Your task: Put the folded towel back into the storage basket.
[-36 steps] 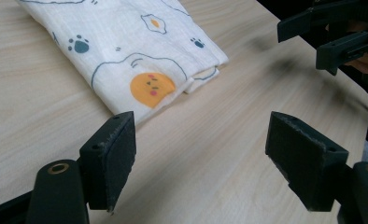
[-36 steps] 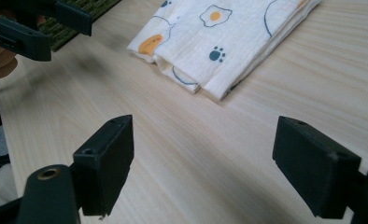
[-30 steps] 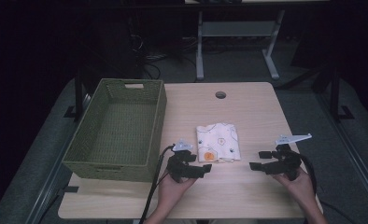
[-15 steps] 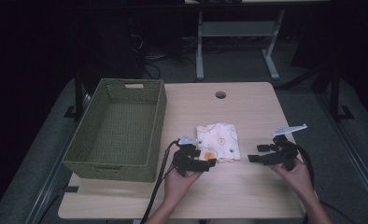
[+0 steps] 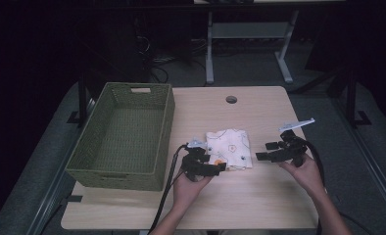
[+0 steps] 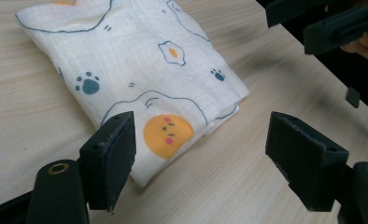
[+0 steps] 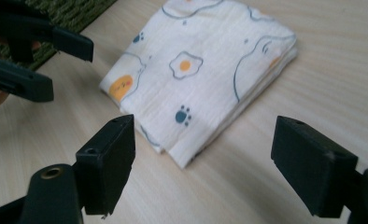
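Cloth (image 5: 229, 149) lies folded flat near the middle of the table (image 5: 259, 205), just right of the basket (image 5: 124, 137). White fabric, printed with fried eggs, blue paw prints, an orange round face. The left gripper view shows its near corner with the orange face (image 6: 167, 132); the right gripper view shows stacked folded layers along its edge (image 7: 205, 79)

Left gripper (image 5: 216, 168) sits at the cloth's near left corner, jaws spread wide, nothing between the pads. In its own view the left pad (image 6: 112, 156) overlaps the cloth's edge; can't tell if it touches. The right pad (image 6: 303, 158) is over bare wood

Right gripper (image 5: 262, 151) is just right of the cloth, pointing at it, jaws also spread wide and empty. In its own view the cloth's corner lies between and beyond the two pads (image 7: 108, 161), apart from both

Each gripper is held by a hand coming in from the near edge, left hand (image 5: 188, 186), right hand (image 5: 306, 171). A black cable (image 5: 164, 196) trails from the left gripper toward the near edge

Basket is green woven, rectangular, at the table's left side. A round hole (image 5: 231, 99) sits near the table's far edge
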Available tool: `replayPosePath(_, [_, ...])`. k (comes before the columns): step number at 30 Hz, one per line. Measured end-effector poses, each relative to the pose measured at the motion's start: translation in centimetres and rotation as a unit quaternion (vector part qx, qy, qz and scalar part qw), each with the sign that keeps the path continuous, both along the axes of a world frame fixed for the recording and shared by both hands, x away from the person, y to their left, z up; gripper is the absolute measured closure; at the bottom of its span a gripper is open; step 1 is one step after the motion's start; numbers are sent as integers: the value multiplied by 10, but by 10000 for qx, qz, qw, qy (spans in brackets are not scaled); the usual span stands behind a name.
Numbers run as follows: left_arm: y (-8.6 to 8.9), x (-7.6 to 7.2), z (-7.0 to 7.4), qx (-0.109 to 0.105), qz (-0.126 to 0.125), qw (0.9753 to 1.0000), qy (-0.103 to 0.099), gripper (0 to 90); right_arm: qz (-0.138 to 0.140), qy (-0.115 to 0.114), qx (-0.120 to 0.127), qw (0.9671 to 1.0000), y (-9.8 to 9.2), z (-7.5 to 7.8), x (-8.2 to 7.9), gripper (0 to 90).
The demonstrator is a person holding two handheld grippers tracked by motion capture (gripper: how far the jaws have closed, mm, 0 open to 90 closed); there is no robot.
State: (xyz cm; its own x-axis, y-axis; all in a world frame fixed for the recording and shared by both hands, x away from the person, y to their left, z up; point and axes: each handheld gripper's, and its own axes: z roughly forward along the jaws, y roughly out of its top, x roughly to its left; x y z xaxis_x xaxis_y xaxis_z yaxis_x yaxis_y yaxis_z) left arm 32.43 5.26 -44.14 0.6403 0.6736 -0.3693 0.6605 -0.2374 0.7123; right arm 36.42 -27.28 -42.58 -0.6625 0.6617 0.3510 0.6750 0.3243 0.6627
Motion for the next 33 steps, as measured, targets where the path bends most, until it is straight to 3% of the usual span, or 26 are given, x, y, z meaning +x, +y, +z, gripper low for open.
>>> replayPosePath(3, [-2,2,1,-18,-14,10000,13,246,12,91,1,10000,3,1,5,214])
replayPosePath(18, [-13,11,14,71,-97,9999,-54,246,76,110,-39,9999,10,4,21,213])
replayPosePath(33, [-14,22,1,258,60,9996,132,260,68,193,-54,9998,19,0,42,216])
